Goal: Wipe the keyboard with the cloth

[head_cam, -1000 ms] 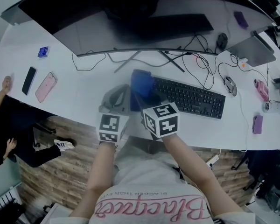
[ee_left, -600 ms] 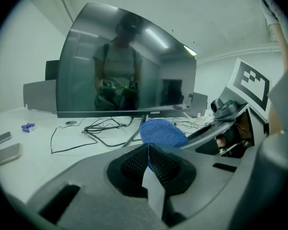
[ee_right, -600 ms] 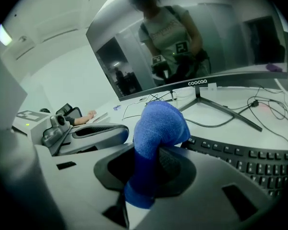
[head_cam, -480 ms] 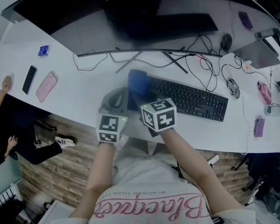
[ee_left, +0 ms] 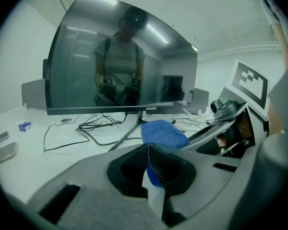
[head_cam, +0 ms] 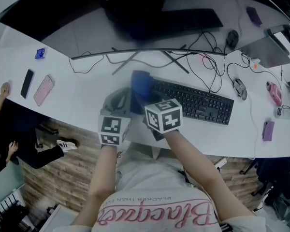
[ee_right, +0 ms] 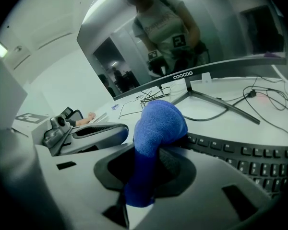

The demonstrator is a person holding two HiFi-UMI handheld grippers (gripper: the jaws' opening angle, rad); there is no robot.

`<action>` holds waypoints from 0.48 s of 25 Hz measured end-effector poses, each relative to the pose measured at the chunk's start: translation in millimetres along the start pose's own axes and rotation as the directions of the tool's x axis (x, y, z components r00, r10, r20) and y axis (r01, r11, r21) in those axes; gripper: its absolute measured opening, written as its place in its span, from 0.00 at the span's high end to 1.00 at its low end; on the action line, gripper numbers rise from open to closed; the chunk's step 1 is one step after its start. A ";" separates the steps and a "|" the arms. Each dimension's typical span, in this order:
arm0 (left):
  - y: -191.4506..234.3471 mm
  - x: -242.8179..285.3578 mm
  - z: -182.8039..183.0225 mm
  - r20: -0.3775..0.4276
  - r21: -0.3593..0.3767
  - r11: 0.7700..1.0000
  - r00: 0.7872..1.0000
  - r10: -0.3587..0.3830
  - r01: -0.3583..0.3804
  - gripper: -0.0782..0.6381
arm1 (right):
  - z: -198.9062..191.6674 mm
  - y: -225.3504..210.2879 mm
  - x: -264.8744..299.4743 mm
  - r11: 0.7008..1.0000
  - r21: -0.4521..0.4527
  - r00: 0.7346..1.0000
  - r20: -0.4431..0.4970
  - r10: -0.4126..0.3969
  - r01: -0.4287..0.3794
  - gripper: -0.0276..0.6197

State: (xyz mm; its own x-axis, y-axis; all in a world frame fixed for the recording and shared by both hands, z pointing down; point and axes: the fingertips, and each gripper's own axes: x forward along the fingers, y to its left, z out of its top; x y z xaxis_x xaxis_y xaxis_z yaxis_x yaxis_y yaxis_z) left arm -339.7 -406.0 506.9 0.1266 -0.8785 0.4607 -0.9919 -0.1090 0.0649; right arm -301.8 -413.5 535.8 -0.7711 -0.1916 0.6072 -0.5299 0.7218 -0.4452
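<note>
Cloth (blue, bunched into a rounded wad) gripped between the clenched jaws of the right gripper, at the left end of the keyboard. Left gripper just beside it, jaws pressed together and empty. Both are over the front of the desk, before the monitor.

The right gripper pinches a blue cloth, which bulges over the keyboard's left end. Behind the keyboard stands a monitor.
</note>
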 end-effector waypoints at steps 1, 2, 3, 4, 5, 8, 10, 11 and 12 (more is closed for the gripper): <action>-2.4 1.8 0.1 -0.004 0.000 1.000 1.000 0.002 -0.002 0.88 | -0.3 -2.7 -2.5 1.000 0.005 1.000 -0.002 0.001 -0.001 0.82; -5.1 3.3 0.7 -0.005 -0.001 1.000 1.000 0.004 -0.004 0.88 | -0.7 -5.5 -5.1 1.000 0.009 1.000 -0.004 0.002 -0.002 0.82; -7.9 4.6 1.1 -0.006 -0.003 1.000 1.000 0.006 -0.006 0.88 | -1.1 -8.1 -7.9 1.000 0.013 1.000 -0.005 0.002 -0.002 0.82; -10.6 5.7 1.7 -0.007 -0.004 1.000 1.000 0.007 -0.007 0.88 | -1.5 -10.6 -10.6 1.000 0.016 1.000 -0.006 0.002 -0.002 0.82; -13.0 6.8 2.5 -0.008 -0.003 1.000 1.000 0.010 -0.010 0.88 | -1.9 -13.1 -13.1 1.000 0.017 1.000 -0.006 0.002 -0.002 0.82; -19.5 10.2 3.7 -0.012 0.003 1.000 1.000 0.016 -0.016 0.88 | -3.9 -20.7 -19.7 1.000 0.023 1.000 -0.008 0.002 -0.002 0.82; -24.4 12.0 4.2 -0.016 0.006 1.000 1.000 0.017 -0.017 0.88 | -5.1 -25.2 -24.1 1.000 0.027 1.000 -0.009 0.003 -0.002 0.82; -27.0 12.9 3.5 -0.020 0.008 1.000 1.000 0.016 -0.016 0.88 | -5.5 -27.1 -26.2 1.000 0.029 1.000 -0.008 0.003 -0.003 0.82; -29.9 13.6 3.2 -0.024 0.011 1.000 1.000 0.015 -0.015 0.88 | -5.9 -28.9 -28.2 0.999 0.032 1.000 -0.007 0.004 -0.003 0.82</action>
State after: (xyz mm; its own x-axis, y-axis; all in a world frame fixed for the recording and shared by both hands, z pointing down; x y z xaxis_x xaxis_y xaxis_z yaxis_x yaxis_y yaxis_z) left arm -308.3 -416.2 508.4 0.1121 -0.8685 0.4829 -0.9937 -0.1013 0.0485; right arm -262.6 -424.9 535.4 -0.7703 -0.1842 0.6105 -0.5383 0.7010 -0.4678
